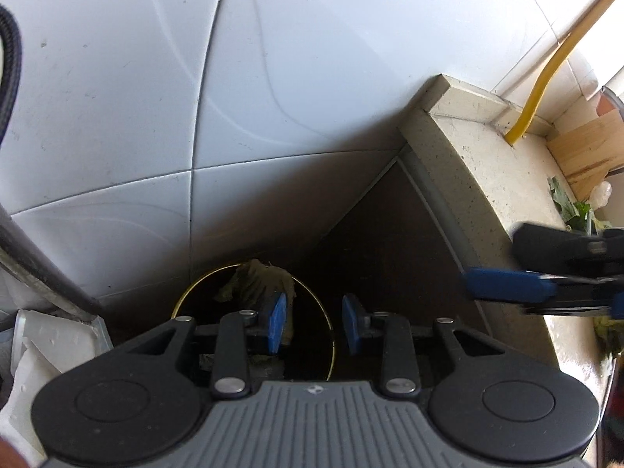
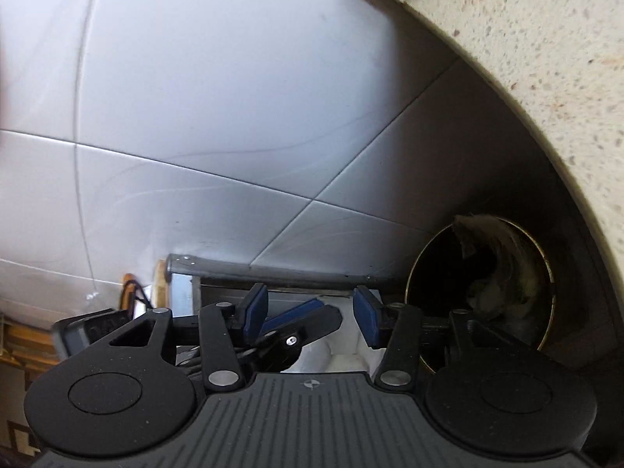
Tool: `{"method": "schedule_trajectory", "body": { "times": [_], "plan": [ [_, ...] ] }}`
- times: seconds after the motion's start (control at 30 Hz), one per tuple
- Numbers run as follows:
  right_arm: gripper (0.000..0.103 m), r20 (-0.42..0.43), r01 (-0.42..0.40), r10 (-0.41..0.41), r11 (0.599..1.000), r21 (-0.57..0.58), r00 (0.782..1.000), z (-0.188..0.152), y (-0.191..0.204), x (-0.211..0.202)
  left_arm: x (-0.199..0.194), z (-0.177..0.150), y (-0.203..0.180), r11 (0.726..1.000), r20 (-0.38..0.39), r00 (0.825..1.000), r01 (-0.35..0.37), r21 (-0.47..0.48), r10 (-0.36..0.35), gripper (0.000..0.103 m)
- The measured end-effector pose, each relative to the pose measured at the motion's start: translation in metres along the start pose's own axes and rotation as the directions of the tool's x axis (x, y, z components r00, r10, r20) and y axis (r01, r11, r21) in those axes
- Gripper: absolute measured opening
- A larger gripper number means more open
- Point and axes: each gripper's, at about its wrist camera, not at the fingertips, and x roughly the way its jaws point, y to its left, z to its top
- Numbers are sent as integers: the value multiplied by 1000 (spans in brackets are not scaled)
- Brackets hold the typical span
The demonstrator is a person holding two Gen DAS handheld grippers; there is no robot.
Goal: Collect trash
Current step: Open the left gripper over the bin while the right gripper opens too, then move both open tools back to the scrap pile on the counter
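A: What fills the view?
B: Grey wall tiles point(image 1: 273, 78); at five o'clock, a dark gold-rimmed bin point(image 1: 329, 335) holding crumpled leafy trash point(image 1: 257, 279), half in shadow.
A: And the tools?
B: The left gripper point(image 1: 314, 325) and the right gripper point(image 2: 310, 318) both stand released, holding nothing.

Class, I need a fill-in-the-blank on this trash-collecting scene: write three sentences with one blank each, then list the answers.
1. The round bin on the floor has a thin rim coloured ____.
2. The pads of the left tool are coloured ____.
3. The hose that runs down to the speckled counter is coloured ____.

Answers: gold; blue; yellow
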Motion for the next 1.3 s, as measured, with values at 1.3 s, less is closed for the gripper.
{"method": "schedule_trajectory", "body": {
  "times": [1.3],
  "plan": [
    [74, 562, 10, -56, 996, 85, 825, -116, -53, -291, -42, -31, -291, 761, 34, 977, 142, 633, -211, 46]
  ]
}}
